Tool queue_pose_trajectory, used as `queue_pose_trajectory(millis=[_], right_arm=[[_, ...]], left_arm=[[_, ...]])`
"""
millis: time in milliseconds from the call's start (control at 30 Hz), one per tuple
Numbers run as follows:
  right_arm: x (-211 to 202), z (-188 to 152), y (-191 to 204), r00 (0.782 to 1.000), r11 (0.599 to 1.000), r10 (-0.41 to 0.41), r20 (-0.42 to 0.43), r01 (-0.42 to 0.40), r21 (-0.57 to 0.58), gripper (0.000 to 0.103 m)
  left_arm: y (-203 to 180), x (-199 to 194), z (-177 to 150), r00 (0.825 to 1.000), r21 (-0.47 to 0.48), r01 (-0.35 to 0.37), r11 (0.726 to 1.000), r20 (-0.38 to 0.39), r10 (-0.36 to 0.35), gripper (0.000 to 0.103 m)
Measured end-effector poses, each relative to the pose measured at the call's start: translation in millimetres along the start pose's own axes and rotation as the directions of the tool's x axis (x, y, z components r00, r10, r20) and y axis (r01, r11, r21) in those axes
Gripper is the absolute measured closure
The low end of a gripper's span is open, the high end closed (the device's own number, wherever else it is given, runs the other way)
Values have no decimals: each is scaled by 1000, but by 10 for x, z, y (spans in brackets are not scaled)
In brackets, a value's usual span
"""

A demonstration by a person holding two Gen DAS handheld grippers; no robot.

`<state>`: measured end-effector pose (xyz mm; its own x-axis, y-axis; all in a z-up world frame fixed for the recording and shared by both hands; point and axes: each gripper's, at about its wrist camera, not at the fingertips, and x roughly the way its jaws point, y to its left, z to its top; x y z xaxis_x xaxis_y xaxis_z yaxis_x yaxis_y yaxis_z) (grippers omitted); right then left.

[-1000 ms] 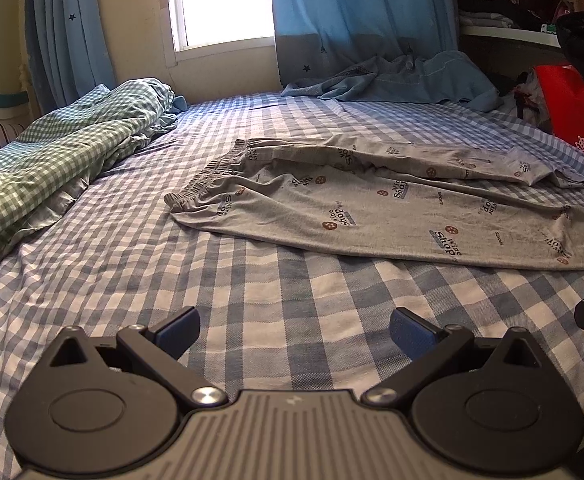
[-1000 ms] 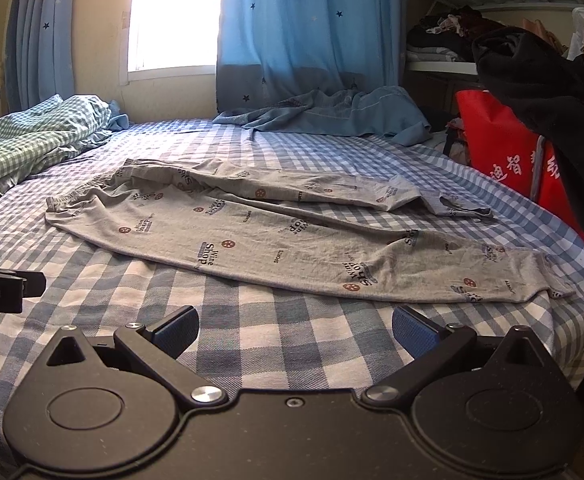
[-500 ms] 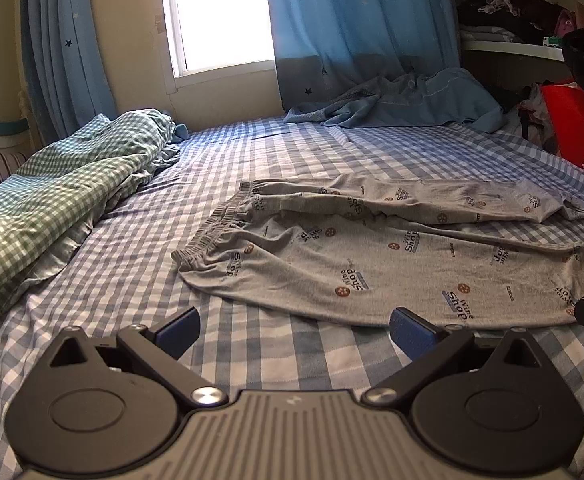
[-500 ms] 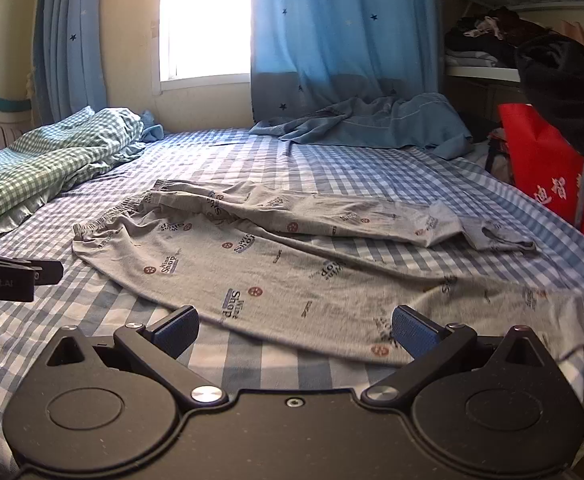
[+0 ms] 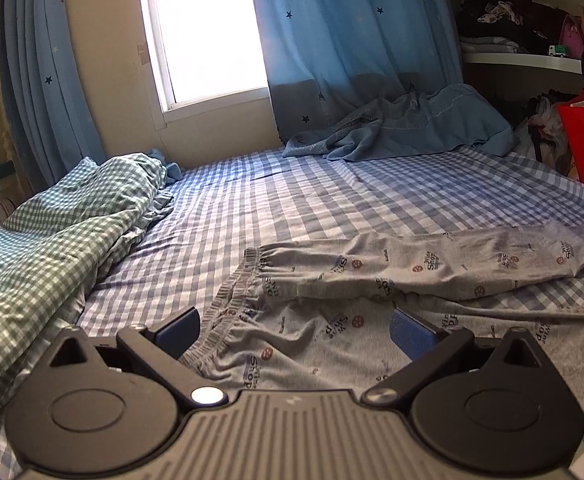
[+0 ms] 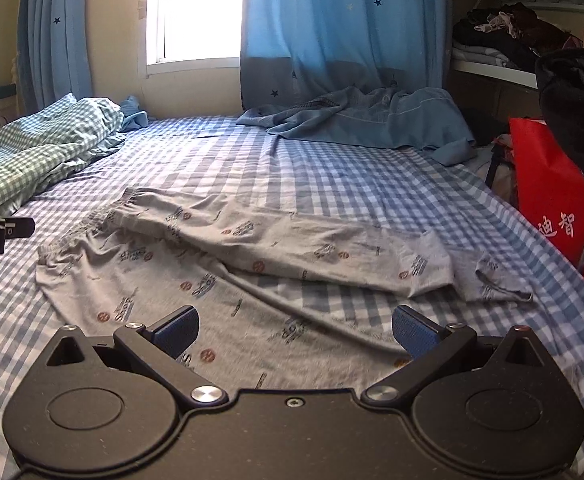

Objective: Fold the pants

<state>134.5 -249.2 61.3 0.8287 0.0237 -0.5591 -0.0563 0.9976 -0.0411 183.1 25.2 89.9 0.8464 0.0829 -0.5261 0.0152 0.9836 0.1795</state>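
Right now the grey printed pants (image 6: 227, 276) are lying spread on the blue checked bed sheet (image 6: 332, 168), their long axis running across us — waistband (image 5: 231, 300) to our left, leg cuffs (image 6: 492, 284) trailing off to our right. One leg is lying over the other, slightly crossed and wrinkled. We are holding our left gripper (image 5: 294, 328) low over the waistband end, its blue fingers (image 5: 179, 330) standing wide apart on either side of the elastic, nothing between them yet. Our right gripper (image 6: 294, 330) is hovering over the near leg around mid-length, jaws equally wide and empty. So the left is nearer the waist, the right nearer the cuffs — we judge that is the split the first fold needs. Further out, a green checked quilt (image 5: 51, 240) is bunched at the left and a red bag (image 6: 552, 188) is standing beside the bed at right.
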Motion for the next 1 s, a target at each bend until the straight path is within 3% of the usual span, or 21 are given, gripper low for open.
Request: queue_pose_trajectory(millis=[233, 367, 500, 567, 733, 800, 867, 933, 1000], right_arm=[[279, 299, -47, 999, 998, -21, 32, 23, -60, 1], [540, 457, -123, 999, 997, 13, 42, -10, -75, 0], [927, 670, -283, 987, 989, 127, 101, -119, -87, 0], [1202, 811, -390, 971, 974, 217, 103, -207, -96, 0], [2068, 1130, -527, 934, 915, 356, 29, -342, -214, 0], [2352, 1173, -514, 927, 889, 374, 6, -357, -288, 0], [2663, 1202, -467, 917, 845, 387, -94, -393, -363, 0], [2907, 1209, -447, 905, 825, 388, -172, -425, -374, 0], [3122, 1221, -456, 898, 831, 380, -223, -437, -343, 0]], left_arm=[[-2, 511, 413, 1000, 55, 15, 998, 24, -16, 0], [3, 949, 595, 1000, 115, -5, 993, 24, 2, 0], [47, 1450, 796, 999, 192, -30, 981, 27, 25, 0], [118, 1742, 897, 1000, 221, 5, 975, 12, -8, 0], [267, 2451, 1024, 997, 296, 79, 952, -1, -82, 0], [274, 2730, 1027, 991, 368, 132, 920, -20, -134, 0], [267, 2978, 968, 985, 427, 172, 888, -44, -170, 0], [266, 3217, 902, 979, 442, 202, 874, -87, -182, 0], [294, 3455, 863, 976, 435, 215, 874, -123, -179, 0]])
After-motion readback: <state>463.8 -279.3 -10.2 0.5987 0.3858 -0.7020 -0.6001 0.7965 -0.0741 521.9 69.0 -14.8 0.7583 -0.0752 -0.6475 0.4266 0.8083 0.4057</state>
